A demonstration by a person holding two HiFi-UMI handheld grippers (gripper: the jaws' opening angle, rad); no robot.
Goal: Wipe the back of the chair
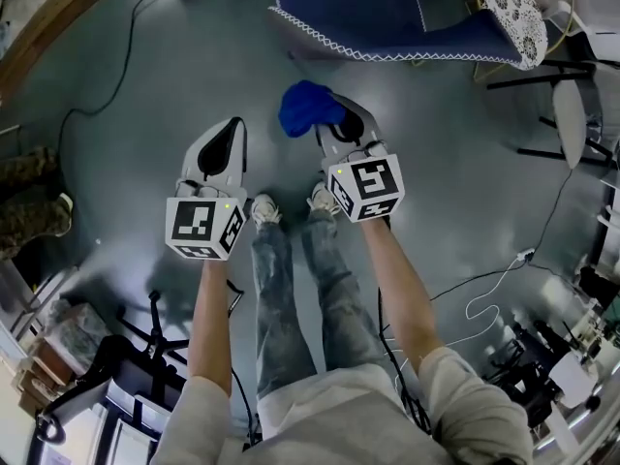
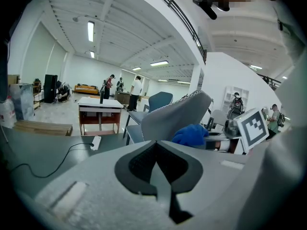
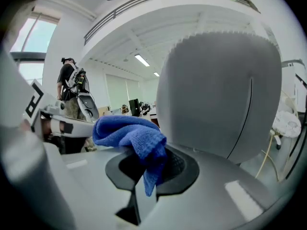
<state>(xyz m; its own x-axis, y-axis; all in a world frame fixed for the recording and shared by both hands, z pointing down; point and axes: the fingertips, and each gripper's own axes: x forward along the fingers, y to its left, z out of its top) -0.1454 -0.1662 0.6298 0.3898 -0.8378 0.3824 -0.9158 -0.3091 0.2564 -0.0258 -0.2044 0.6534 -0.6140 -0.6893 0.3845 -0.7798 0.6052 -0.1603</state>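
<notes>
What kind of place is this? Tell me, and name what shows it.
Probably a large open office or lab hall: strip lights on a high white ceiling, a desk with people standing behind it, office chairs, and cables trailing over a grey floor.

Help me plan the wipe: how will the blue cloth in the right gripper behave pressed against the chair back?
The blue knitted cloth looks floppy: it bunches and droops over the right gripper, so it will probably fold rather than stay flat. Pinched only at one part, it might tug loose if dragged hard across the grey chair back.
</notes>
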